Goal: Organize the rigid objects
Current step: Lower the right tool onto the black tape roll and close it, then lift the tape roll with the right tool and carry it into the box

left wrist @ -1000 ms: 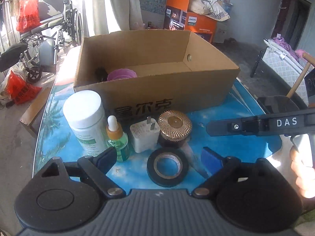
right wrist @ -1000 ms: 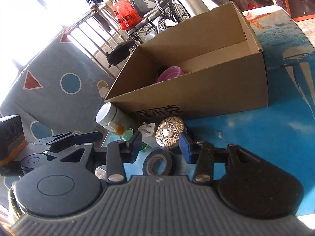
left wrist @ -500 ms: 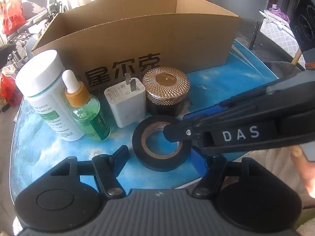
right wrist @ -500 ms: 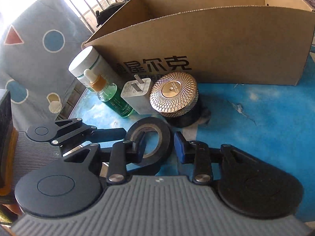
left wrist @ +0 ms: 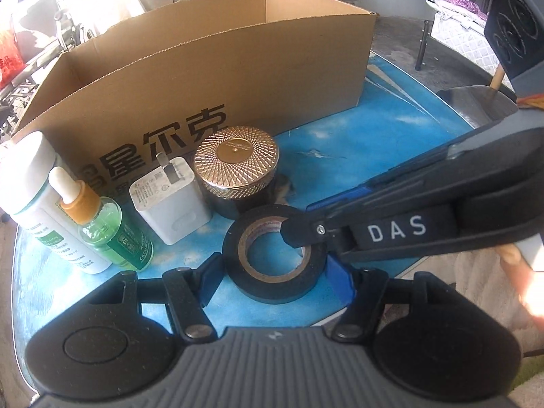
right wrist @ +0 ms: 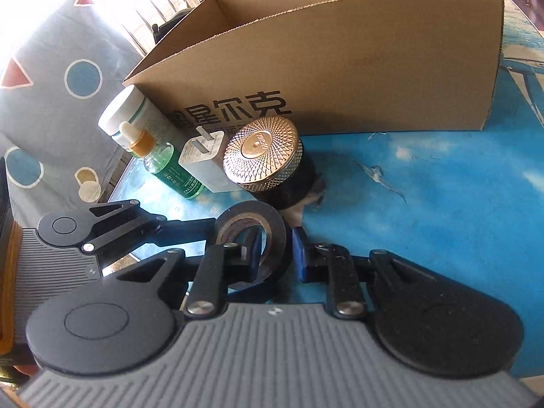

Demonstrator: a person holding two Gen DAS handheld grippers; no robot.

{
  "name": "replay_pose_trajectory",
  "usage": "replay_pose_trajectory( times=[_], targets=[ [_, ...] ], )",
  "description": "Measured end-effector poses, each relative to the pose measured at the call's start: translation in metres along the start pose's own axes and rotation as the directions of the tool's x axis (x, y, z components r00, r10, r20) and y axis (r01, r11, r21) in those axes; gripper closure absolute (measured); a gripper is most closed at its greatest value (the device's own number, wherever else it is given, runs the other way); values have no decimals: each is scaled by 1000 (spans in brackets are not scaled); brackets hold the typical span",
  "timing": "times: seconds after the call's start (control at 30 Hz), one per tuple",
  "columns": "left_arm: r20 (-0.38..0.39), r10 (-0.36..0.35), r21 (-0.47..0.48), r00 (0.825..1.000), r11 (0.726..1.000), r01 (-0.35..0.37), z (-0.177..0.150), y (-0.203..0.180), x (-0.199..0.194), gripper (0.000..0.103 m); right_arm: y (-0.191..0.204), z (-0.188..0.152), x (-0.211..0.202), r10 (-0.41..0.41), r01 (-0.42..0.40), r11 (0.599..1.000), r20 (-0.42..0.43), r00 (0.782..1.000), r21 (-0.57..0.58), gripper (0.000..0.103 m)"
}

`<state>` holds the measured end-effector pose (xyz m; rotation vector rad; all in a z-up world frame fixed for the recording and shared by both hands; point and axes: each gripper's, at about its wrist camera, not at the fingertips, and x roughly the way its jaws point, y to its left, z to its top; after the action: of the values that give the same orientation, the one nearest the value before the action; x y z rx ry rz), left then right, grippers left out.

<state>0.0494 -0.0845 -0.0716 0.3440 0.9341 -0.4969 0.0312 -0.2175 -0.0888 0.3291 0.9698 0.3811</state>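
A black tape roll [left wrist: 272, 292] lies flat on the blue table [left wrist: 391, 156]. My left gripper [left wrist: 275, 277] straddles it from the near side, with a blue pad pressed to each outer side. My right gripper [right wrist: 278, 251] comes in from the right in the left wrist view. It is shut on the roll's wall [right wrist: 277, 227], one finger inside the hole and one outside. Behind the roll stand a gold-lidded black jar [left wrist: 236, 156], a white charger plug [left wrist: 170, 200], a green dropper bottle [left wrist: 108, 227] and a white bottle [left wrist: 34, 183].
An open cardboard box [left wrist: 238, 78] stands close behind the row of objects. A dark chair seat [left wrist: 476, 102] lies beyond the table's right edge. A patterned cloth [right wrist: 51, 102] hangs past the left edge. A person's hand [left wrist: 510, 258] holds the right gripper.
Both grippers have come down and in onto the tape roll. The left jaws narrowed around its outside. The right jaws closed on its wall, one finger dropping into the hole.
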Motion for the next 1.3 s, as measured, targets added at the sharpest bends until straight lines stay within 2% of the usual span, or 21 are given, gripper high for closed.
replay_pose_trajectory(
  times=[0.17, 0.43, 0.77, 1.3],
  targets=[
    [-10, 4, -2, 1000, 1000, -4, 6, -3, 9, 30, -5, -3, -1, 18, -18, 1000, 13, 1000, 7, 85],
    [3, 35, -16, 999, 999, -35, 11, -9, 15, 35, -11, -6, -4, 45, -46, 999, 27, 999, 24, 85],
    [11, 56, 1, 998, 998, -57, 11, -15, 14, 35, -12, -8, -7, 45, -46, 998, 30, 999, 36, 84],
    [70, 82, 30, 994, 996, -84, 13, -27, -10, 35, -6, -11, -30, 55, -58, 998, 76, 996, 36, 84]
  ],
)
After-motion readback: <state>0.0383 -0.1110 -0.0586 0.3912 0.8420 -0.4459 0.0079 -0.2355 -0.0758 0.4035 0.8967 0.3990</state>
